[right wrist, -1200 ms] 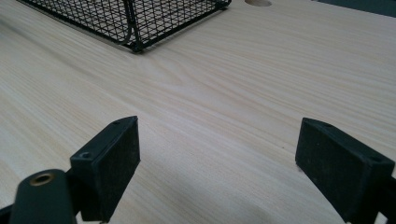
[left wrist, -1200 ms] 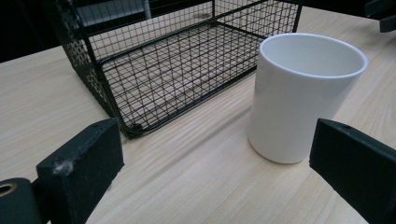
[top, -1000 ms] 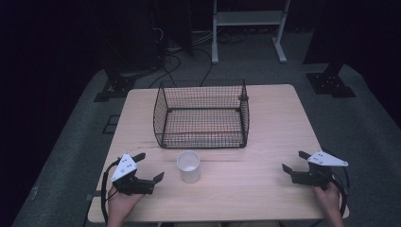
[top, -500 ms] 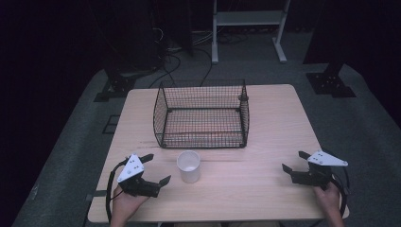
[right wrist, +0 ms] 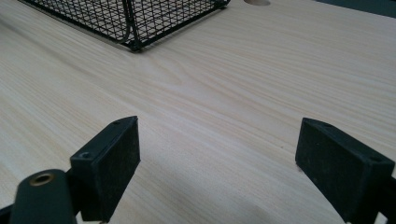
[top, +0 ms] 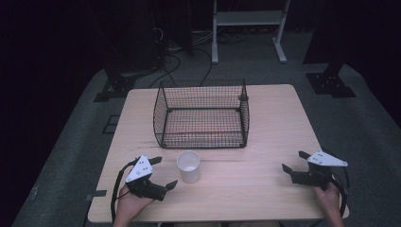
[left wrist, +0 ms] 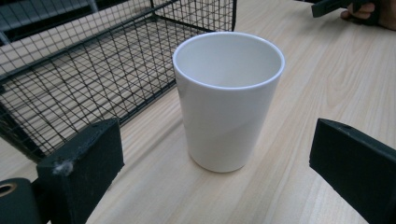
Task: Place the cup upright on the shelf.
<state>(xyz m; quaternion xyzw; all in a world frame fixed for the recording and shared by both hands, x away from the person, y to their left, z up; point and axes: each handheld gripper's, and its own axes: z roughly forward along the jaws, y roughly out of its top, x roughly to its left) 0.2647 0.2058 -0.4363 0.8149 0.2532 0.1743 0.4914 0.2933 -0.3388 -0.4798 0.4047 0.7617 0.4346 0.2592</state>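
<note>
Both tongs [top: 160, 172] [top: 295, 162] are black with flat rectangular jaws, pale three-cornered top plates and trailing black cables.

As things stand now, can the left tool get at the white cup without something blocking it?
Probably yes. The left tool is open and points at the white cup, which stands upright on the table just ahead of it. Nothing lies between them; the wire basket sits behind the cup, apart from it.
</note>
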